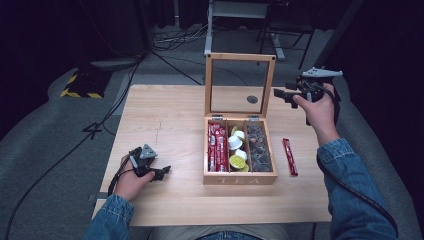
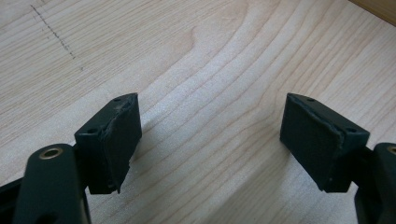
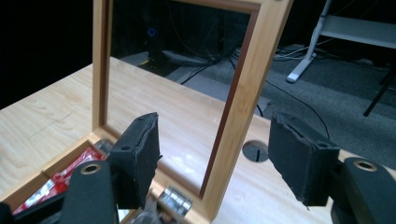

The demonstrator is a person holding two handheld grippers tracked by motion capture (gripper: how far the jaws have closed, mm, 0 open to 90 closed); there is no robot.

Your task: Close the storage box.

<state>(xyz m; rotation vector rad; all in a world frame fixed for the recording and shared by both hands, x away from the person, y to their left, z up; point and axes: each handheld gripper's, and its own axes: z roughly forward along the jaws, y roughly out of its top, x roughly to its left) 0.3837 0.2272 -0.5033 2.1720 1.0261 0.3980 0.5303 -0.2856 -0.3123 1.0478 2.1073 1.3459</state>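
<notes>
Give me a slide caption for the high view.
Open tea box on a wooden table, red sachet beside it, right gripper by the raised lid.

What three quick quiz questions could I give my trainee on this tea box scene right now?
1. True or false: the tea box lid stands open.
2. Which compartment holds the red packets: left, middle or right?
3. Where does the loose red stick lie relative to the box?

Key:
1. True.
2. Left, as seen in the high view.
3. On the table, apart from the box, on the side of the right tongs. Both tongs are open; the left tongs are empty.
</notes>
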